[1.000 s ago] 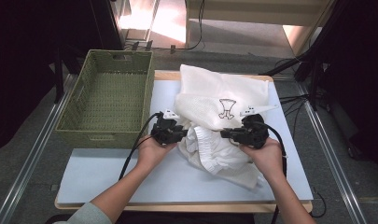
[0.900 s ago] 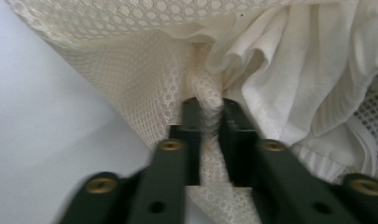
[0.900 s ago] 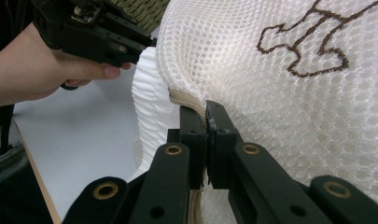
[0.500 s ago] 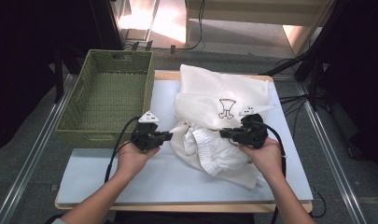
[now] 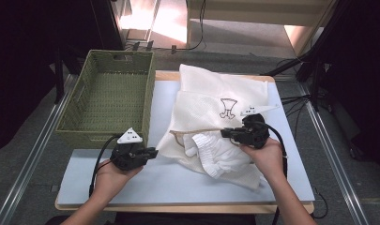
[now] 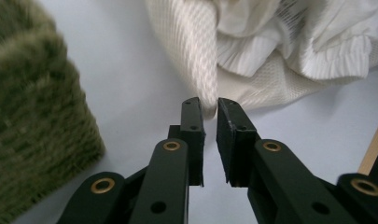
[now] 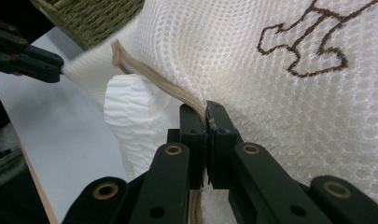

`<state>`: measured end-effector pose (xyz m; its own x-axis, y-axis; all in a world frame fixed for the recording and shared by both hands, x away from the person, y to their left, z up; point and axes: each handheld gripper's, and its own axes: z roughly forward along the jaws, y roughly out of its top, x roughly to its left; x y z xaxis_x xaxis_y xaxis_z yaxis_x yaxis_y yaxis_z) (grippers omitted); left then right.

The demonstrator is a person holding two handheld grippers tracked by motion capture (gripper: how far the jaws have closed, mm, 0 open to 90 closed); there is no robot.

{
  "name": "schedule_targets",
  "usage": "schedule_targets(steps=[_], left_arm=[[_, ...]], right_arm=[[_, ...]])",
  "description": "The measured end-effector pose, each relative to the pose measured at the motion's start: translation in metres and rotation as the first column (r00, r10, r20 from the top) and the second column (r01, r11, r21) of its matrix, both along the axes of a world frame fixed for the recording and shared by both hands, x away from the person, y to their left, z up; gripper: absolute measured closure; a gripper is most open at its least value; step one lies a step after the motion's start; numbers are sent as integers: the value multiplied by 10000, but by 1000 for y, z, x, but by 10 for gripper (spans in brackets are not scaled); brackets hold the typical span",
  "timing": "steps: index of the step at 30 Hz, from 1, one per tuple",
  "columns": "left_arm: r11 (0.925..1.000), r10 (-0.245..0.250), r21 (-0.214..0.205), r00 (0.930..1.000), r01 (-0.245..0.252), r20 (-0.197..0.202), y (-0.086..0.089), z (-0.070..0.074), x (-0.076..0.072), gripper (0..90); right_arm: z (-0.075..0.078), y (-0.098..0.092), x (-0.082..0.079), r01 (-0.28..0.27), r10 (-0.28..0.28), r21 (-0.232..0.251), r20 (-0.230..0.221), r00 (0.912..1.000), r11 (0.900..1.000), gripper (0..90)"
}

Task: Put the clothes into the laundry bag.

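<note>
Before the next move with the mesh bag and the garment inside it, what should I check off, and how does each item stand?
1. Right gripper clamped on the zipper edge of the mesh bag: ok.
2. Left gripper free of cloth; its jaws, which just opened a little, stand slightly apart with nothing between: ok.
3. Bag mouth open: ok.
4. White garment fully out of the bag: not ok.
5. Green basket ready to receive: ok.

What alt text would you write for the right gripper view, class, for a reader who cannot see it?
The right gripper is shut on the zip edge of a white mesh bag, with a frilled white garment showing at the opening. The other gripper's jaws and a green basket sit at upper left.
</note>
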<state>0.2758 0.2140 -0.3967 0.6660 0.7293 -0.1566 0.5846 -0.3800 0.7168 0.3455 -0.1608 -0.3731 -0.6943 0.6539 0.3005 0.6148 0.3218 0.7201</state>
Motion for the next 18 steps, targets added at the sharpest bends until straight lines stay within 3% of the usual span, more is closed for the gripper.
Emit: schedule_targets(steps=[2,4,10,18], left_arm=[[9999,96,-142,9998,-94,188,-2,7,-3,754],[9999,-68,-95,9981,74,605,-7,14,-5,769],[9933,-717,-850,9943,783,790,-57,15,4,884],[9847,-1573,-550,9793,1653,1275,-121,-1,13,900]], right_arm=[[0,-1,0,22,-22,53,-10,10000,10000,882],[0,-1,0,20,-20,71,12,10000,10000,882],[2,2,-1,-26,25,66,44,10000,10000,883],[4,2,-1,8,-10,151,112,9999,9999,883]])
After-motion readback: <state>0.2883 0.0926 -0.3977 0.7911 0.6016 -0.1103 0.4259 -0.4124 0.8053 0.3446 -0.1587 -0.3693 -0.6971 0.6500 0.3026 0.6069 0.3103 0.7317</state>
